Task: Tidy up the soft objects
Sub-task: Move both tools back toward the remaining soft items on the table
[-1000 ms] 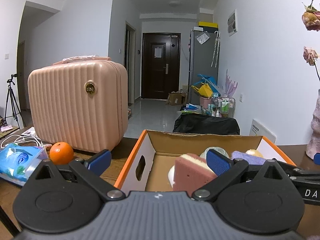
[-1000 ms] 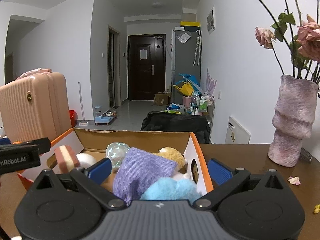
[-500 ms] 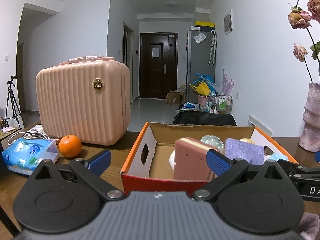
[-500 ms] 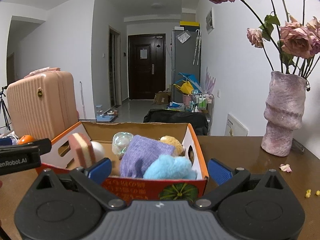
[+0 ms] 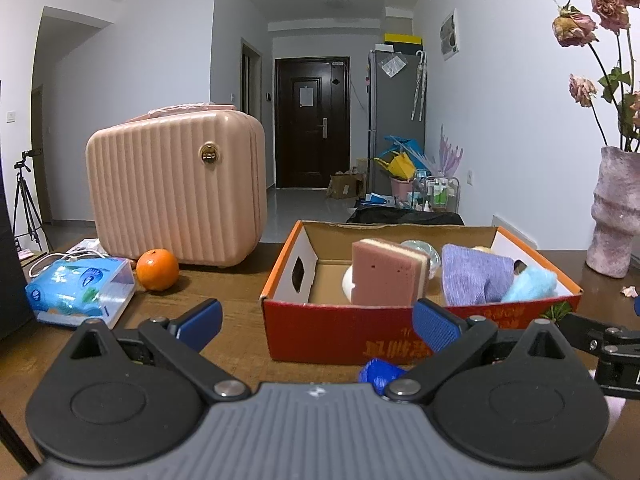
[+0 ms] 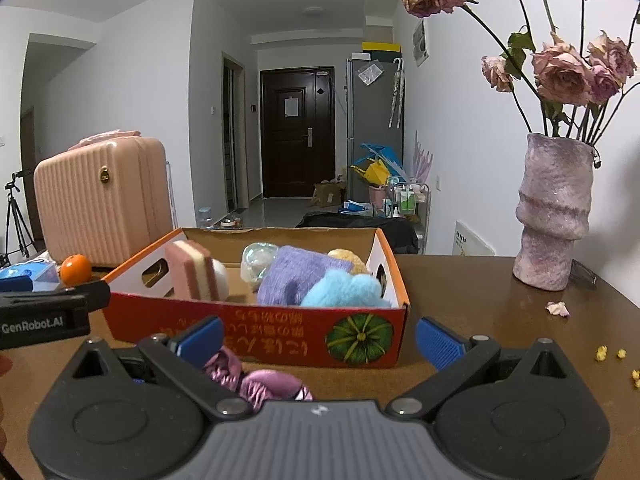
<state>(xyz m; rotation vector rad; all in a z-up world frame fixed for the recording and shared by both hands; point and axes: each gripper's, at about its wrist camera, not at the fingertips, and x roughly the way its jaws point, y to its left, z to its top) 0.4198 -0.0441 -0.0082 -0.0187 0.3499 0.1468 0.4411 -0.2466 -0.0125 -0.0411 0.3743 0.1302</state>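
Box: an orange-red cardboard box [image 6: 256,332] sits on the brown wooden table [image 6: 500,312], its top open, a green pumpkin print on its near wall.
Soft things inside: a pink sponge [image 6: 190,270] stands upright toward the left end; a purple cloth [image 6: 296,280] and a light blue fluffy piece [image 6: 344,290] lie together at the right end; a clear bubbly ball [image 6: 258,258] and a tan plush [image 6: 348,260] sit behind them.
Outside the box: a shiny purple scrunchie [image 6: 256,380] lies on the table just in front of the box; a small blue item [image 5: 380,372] lies beside the box's near wall.
Left gripper [image 5: 316,320]: jaws wide apart, holding nothing, in front of the box.
Right gripper [image 6: 316,336]: jaws wide apart, empty, with the scrunchie low between them near the left finger.
Surroundings: a pink suitcase [image 5: 176,188], an orange [image 5: 157,269] and a tissue pack [image 5: 80,292] stand left of the box; a pink vase [image 6: 554,212] of dried roses stands to the right.
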